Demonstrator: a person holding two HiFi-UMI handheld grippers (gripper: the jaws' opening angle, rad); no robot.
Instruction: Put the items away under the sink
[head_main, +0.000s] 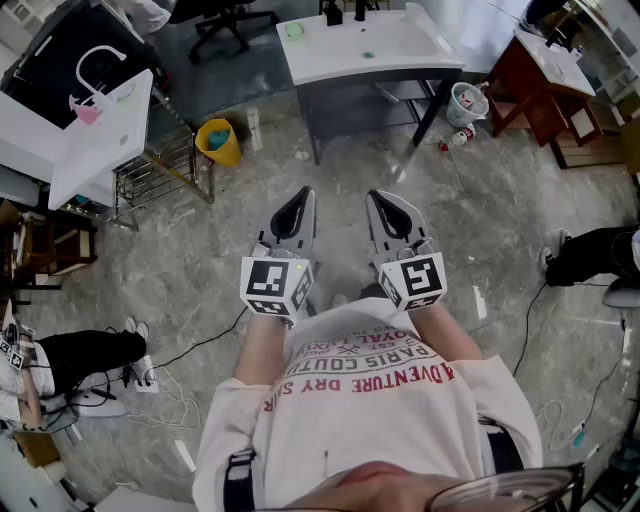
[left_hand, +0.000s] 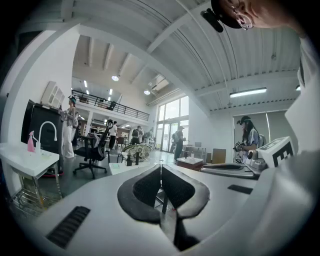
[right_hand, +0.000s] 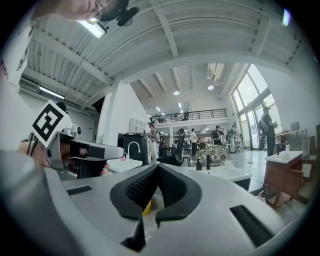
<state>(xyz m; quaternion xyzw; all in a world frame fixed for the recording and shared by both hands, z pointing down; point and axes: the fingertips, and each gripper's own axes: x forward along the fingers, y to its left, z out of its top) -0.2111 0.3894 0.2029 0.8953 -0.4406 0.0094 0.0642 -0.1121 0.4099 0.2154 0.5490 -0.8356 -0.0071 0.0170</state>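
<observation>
In the head view both grippers are held side by side before the person's chest, above the grey floor. My left gripper (head_main: 300, 198) is shut with nothing in it, its jaws meeting at the tip (left_hand: 160, 167). My right gripper (head_main: 379, 199) is shut and empty as well (right_hand: 158, 168). A white sink table (head_main: 370, 45) on dark legs stands ahead, with open space beneath it. On the floor lie a yellow bucket (head_main: 218, 140), a white bottle (head_main: 253, 128), a white cup-like bin (head_main: 465, 100) and a small red-and-white bottle (head_main: 455, 140).
A second white sink (head_main: 100, 135) with a faucet and a pink spray bottle (head_main: 88, 112) stands at the left over a wire rack (head_main: 160, 172). A brown wooden cabinet (head_main: 535, 85) is at the right. Cables (head_main: 190, 350) trail on the floor. People stand around.
</observation>
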